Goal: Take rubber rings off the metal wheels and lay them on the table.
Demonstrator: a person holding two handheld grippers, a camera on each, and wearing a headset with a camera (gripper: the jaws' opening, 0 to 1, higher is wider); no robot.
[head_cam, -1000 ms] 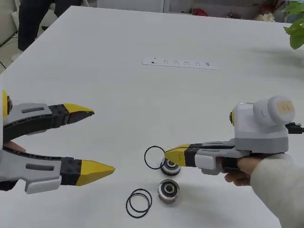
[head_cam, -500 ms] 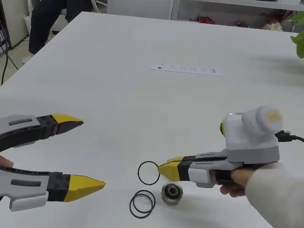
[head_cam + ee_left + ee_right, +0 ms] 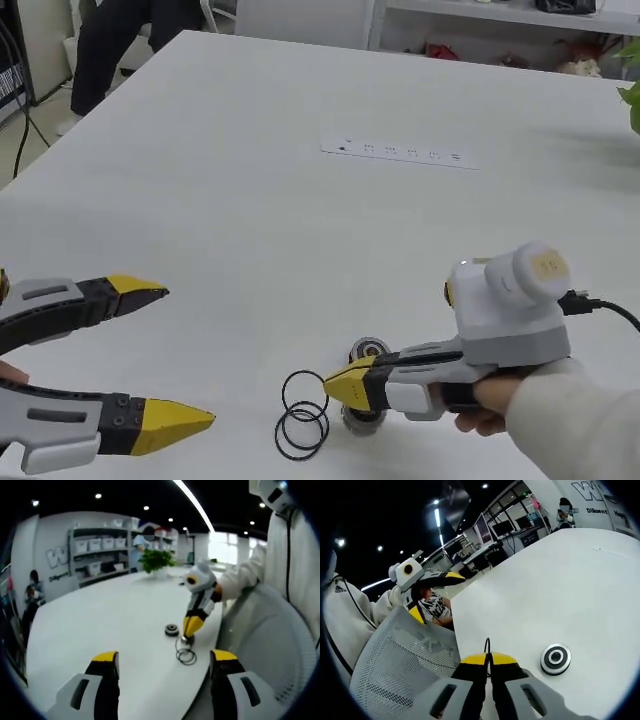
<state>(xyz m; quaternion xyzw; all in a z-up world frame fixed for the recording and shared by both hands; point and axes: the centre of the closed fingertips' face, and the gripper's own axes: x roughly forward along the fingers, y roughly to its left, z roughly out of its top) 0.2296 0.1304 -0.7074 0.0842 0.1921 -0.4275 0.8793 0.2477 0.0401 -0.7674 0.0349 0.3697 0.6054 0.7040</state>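
Your right tool is reaching leftward low over the white counter, its yellow tips pressed together and, as far as can be judged, pinching the near edge of one black rubber ring. In the right gripper view a thin black sliver of that ring is rising straight out from between the closed tips. The ring is extending from the tips along the tool's own line, toward your left, with its open face turned up. Being round, it has no long axis of its own. It is lying just beyond two loose rings that are resting overlapped on the counter, slightly nearer to you. One metal wheel is sitting directly under the right tool's tips, partly hidden by them; a second wheel is sitting just behind the tool, flat on its side with its hub facing up. Your left tool is hovering well apart on the left, jaws spread wide and holding nothing, so the right tool is much the nearer one for laying this ring down.
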